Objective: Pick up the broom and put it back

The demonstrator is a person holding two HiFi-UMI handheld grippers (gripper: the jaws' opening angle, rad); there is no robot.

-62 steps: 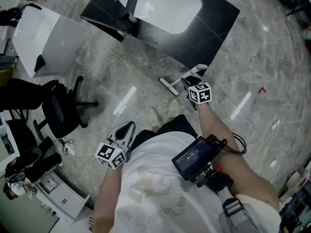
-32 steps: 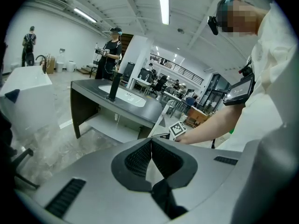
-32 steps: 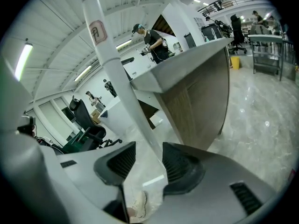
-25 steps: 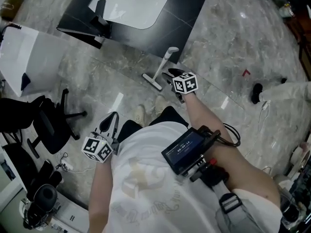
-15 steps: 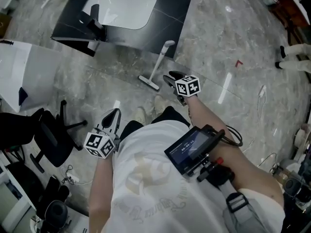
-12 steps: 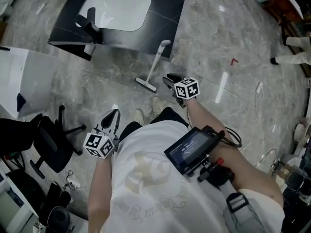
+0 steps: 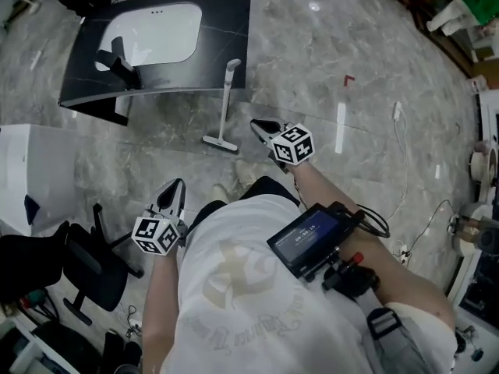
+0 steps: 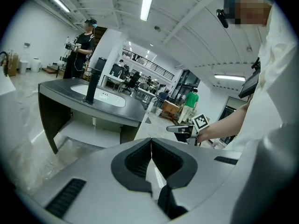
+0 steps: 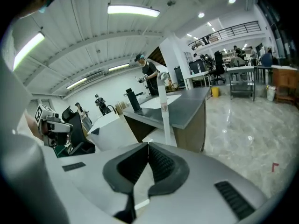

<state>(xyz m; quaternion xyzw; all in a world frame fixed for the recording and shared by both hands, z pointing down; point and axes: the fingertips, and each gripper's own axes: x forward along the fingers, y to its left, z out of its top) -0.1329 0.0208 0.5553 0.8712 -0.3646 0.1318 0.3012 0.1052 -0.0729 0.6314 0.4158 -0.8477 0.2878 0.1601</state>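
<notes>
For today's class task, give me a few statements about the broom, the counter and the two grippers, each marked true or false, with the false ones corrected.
1. The broom stands on the floor, leaning against the dark counter. True.
2. The right gripper holds the broom. False: its jaws have just closed with nothing between them, and the broom stands apart from it.
3. A white sink is set in the counter. True.
4. The left gripper has its jaws wide open. False: they are together and empty.
</notes>
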